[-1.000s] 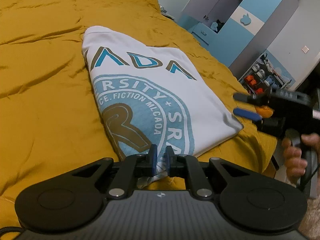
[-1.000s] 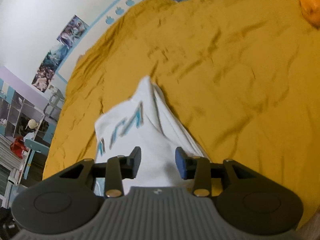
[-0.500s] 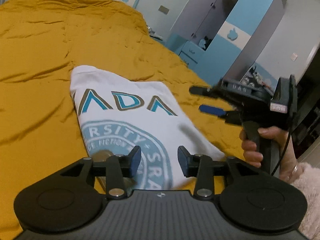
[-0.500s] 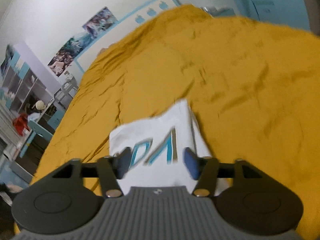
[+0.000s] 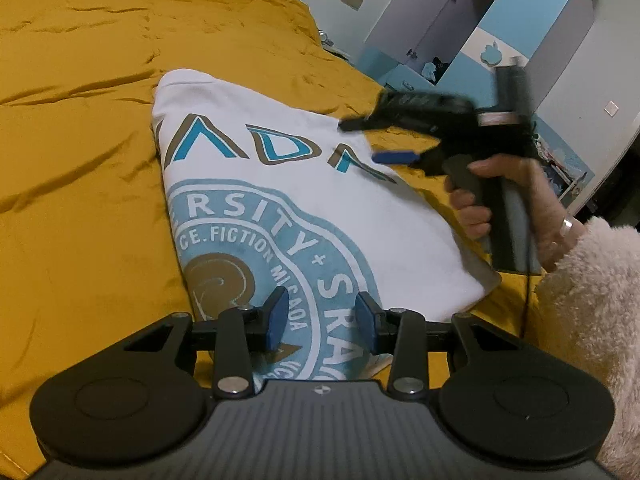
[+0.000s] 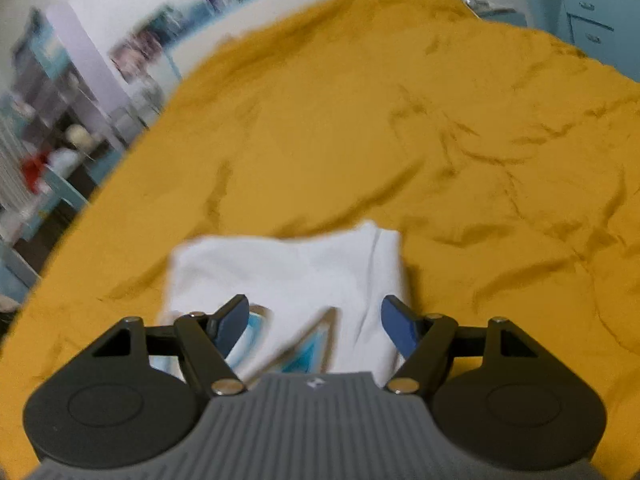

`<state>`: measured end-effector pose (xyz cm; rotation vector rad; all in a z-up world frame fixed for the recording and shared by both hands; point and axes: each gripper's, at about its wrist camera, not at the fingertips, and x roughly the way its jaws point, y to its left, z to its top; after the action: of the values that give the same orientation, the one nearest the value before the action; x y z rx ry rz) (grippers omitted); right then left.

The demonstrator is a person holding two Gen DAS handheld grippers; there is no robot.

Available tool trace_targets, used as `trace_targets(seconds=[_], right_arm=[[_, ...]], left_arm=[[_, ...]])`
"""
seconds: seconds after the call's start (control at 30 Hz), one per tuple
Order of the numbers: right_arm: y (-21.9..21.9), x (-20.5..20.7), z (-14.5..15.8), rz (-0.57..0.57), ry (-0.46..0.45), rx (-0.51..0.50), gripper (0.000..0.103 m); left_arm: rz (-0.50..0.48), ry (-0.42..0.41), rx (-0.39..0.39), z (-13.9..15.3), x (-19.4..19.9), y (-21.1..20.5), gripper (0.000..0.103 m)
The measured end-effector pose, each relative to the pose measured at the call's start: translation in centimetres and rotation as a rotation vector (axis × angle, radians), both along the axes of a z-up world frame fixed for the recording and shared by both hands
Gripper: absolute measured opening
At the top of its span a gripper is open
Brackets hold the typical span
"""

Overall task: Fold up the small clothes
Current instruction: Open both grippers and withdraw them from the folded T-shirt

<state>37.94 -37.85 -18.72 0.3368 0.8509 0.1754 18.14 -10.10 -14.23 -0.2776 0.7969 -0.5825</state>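
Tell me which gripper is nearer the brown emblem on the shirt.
Left. The left gripper hovers just beside the emblem; the right gripper is over the shirt's far lettered end.

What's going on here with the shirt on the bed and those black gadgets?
A person is folding a white T-shirt with a blue printed crest, which lies folded on a mustard-yellow bedspread. Each hand holds a two-finger tool. The left tool hovers open over the shirt's near edge, gripping nothing. The right tool, in a hand with a fluffy sleeve, is open too, above the shirt's far side.
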Motion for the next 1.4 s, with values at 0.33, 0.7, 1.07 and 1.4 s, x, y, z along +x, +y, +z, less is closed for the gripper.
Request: trace_targets(seconds=[0.33,0.7,1.07,1.4], right_arm=[[6.7,2.0,3.0,0.021,-0.083,-0.037,0.079],[14.3,1.9,6.5,0.026,-0.334,-0.170,0.075],[17.5,13.0,-1.7,0.223,0.127,0.239,0.073],[13.1,11.3,2.3,0.284,0.073,0.249,0.062]], left_arm=[[0.024,-0.008,-0.058,-0.6,-0.6,0.5,0.046],[0.009,0.012,-0.151,-1.6,-0.2,1.7,0.046],[0.004,0.020,-0.163,-1.6,0.2,1.8,0.046],[0.004,0.005,-0.135,-1.3,-0.1,1.5,0.046]])
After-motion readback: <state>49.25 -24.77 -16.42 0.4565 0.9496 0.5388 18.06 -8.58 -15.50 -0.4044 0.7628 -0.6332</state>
